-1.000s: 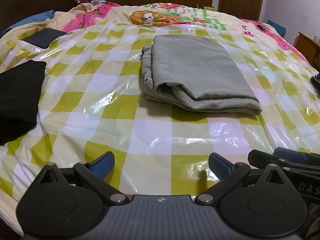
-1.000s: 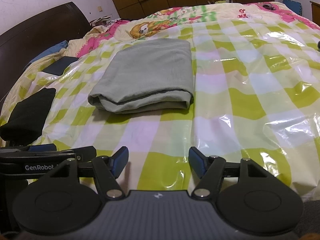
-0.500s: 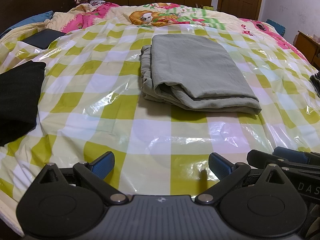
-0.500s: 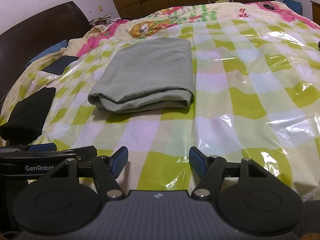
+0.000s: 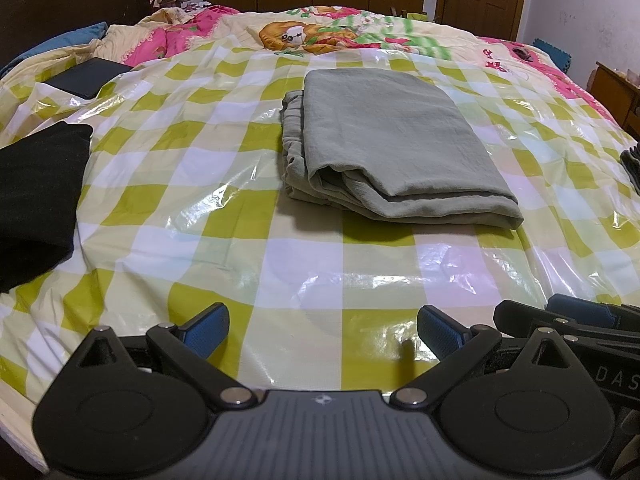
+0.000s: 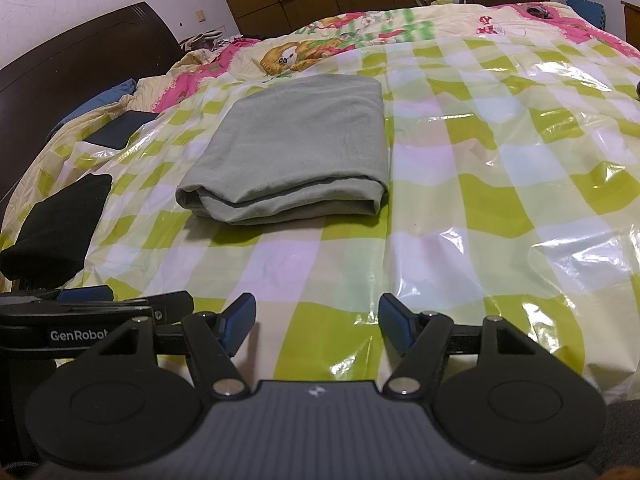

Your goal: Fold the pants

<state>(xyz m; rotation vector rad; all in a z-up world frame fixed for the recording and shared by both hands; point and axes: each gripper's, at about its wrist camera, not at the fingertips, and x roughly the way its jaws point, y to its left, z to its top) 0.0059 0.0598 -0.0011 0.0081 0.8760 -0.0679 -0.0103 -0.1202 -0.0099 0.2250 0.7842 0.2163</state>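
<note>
Grey-green pants lie folded into a thick rectangle in the middle of the checked plastic sheet on the bed, also shown in the right wrist view as pants. My left gripper hovers open near the bed's front edge, well short of the pants, nothing between its blue pads. My right gripper is likewise open and empty, back from the pants. In the left wrist view the right gripper shows at the lower right; in the right wrist view the left gripper shows at the lower left.
A black folded garment lies at the left of the sheet, seen again as the black garment. A dark flat object rests far left. Another dark cloth sits at the right edge. A dark headboard, wardrobe and door stand behind.
Both grippers have stayed nearly still and open; the view has only shifted very slightly. The pants have not moved.
</note>
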